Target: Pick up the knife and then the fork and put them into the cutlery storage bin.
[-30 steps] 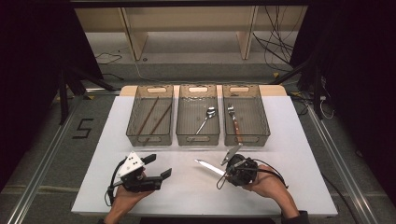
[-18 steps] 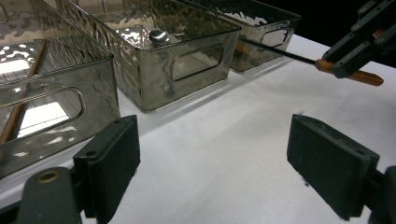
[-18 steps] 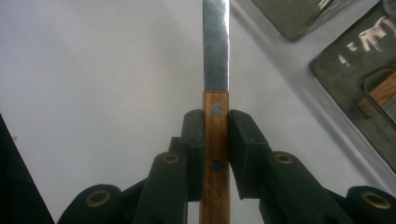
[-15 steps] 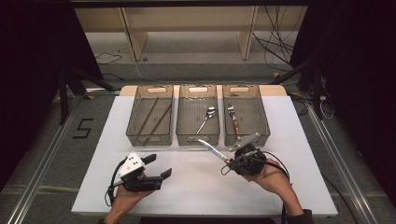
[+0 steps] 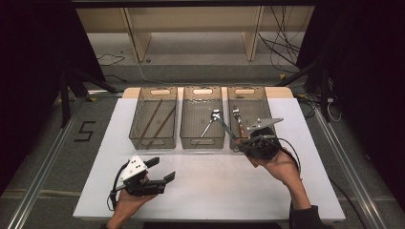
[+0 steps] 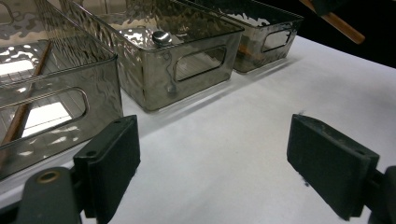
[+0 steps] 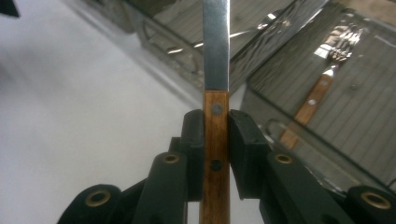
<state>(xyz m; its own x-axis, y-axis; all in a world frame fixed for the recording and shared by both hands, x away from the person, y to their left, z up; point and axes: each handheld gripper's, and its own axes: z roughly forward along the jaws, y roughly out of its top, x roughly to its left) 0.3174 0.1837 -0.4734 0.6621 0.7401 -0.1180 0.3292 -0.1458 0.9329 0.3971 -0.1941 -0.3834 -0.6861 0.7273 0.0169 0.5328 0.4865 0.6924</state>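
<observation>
With our right tool (image 7: pixel 215 154) clamped on the knife (image 7: pixel 215 51) (left tool (image 6: pixel 229 163) apart, idle), binning near the tabletop's far edge remains.

The knife (image 7: pixel 216 70) has a flat, straight steel blade and a brown wooden handle (image 7: pixel 215 158) fastened with dark rivets. The handle is clamped between the two black pads, one on each flat side, with the blade projecting beyond them toward 12 o'clock in the right gripper view. In the high view, the knife (image 5: pixel 227 128) is held clear of the table, its blade running toward 10 o'clock above the front edges of the middle and right bins.
</observation>
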